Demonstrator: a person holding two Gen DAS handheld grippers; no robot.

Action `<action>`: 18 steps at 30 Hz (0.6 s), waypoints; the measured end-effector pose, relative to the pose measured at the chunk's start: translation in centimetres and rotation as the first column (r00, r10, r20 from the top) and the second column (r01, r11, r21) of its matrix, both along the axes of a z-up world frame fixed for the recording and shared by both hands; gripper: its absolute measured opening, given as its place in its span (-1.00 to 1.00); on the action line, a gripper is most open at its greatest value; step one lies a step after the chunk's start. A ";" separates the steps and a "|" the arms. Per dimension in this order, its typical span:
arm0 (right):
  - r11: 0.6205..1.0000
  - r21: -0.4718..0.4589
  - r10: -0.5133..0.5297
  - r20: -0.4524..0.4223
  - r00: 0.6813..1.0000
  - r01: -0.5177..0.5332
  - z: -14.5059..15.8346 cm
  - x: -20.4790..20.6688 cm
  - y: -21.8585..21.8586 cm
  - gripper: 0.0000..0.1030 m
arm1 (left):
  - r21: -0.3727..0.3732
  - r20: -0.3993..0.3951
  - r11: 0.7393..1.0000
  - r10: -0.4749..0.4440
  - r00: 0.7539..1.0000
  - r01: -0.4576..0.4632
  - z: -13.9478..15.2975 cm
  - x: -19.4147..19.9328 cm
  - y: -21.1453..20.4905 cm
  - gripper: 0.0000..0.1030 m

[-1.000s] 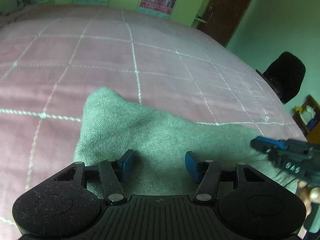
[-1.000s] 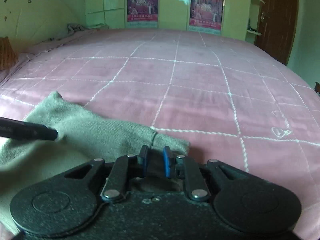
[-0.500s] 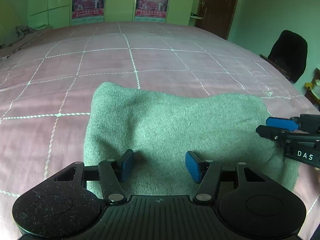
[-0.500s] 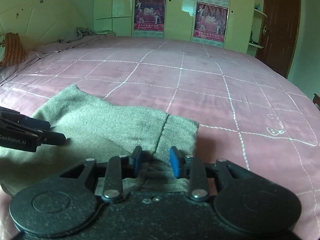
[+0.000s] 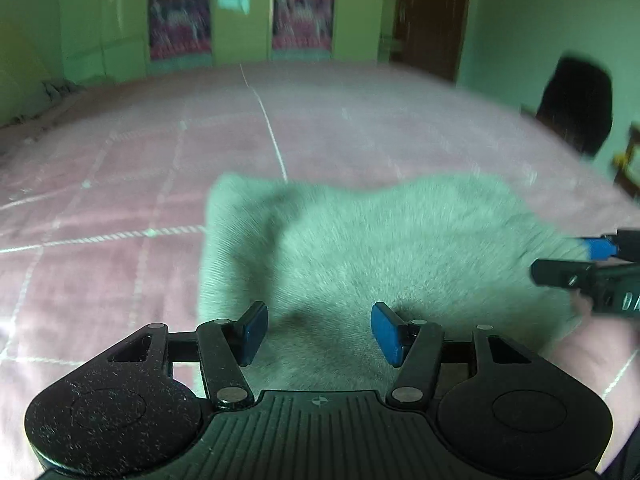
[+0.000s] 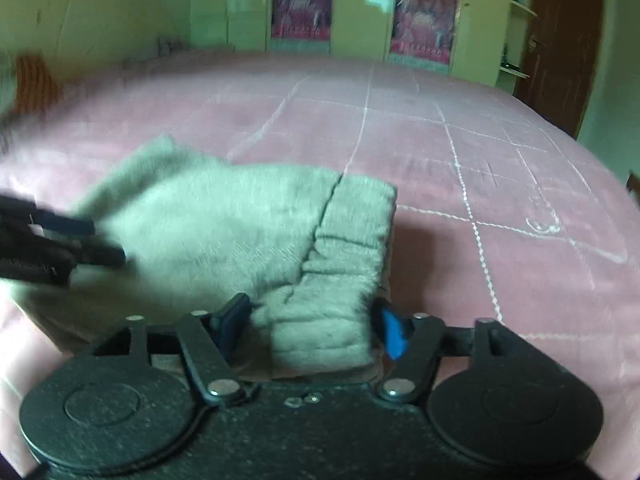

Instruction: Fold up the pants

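Note:
The folded grey pants (image 5: 360,248) lie on the pink bed cover; the right wrist view shows them (image 6: 240,216) with the ribbed waistband end (image 6: 344,256) nearest. My left gripper (image 5: 318,332) is open over the near edge of the pants, holding nothing. My right gripper (image 6: 310,328) is open, its jaws either side of the waistband end without gripping it. The right gripper shows at the right edge of the left wrist view (image 5: 592,268). The left gripper shows at the left edge of the right wrist view (image 6: 52,244). Both views are motion-blurred.
The pink quilted bed cover (image 5: 120,184) with white grid lines spreads around the pants. A black chair (image 5: 576,104) stands beyond the bed's right side. Wardrobe doors with posters (image 6: 424,28) and a brown door (image 6: 560,40) line the far wall.
My right gripper was shut on the waistband end and has opened wide. Both grippers have drawn back and tilted up. The pants now lie flat on the bed.

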State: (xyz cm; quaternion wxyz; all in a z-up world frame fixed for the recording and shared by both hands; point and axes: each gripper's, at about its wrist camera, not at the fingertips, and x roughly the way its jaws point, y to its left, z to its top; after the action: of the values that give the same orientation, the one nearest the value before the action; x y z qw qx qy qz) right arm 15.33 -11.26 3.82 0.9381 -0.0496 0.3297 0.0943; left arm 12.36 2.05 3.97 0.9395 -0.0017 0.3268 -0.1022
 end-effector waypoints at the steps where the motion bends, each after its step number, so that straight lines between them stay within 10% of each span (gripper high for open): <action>1: 0.999 0.042 -0.012 0.028 1.000 0.010 0.6 -0.7 -0.6 0.14 | -0.023 0.029 1.000 0.017 0.999 -0.017 0.1 -1.2 1.1 0.12; 7: 0.904 0.412 -0.163 0.079 0.983 0.117 1.3 -5.1 -5.8 0.12 | -0.134 0.068 0.987 0.098 0.993 -0.088 -2.0 -7.1 7.0 0.26; 18: 0.765 0.620 -0.121 -0.130 0.984 0.176 -2.2 -3.6 -6.1 0.12 | 0.019 -0.023 0.998 0.061 0.998 -0.060 -4.7 -6.3 5.5 0.26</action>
State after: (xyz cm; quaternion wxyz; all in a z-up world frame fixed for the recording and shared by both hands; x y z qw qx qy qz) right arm 11.72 -17.39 1.60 0.8908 0.2963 0.3205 0.1264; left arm 6.04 7.52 -0.71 0.9382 -0.0044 0.3388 -0.0706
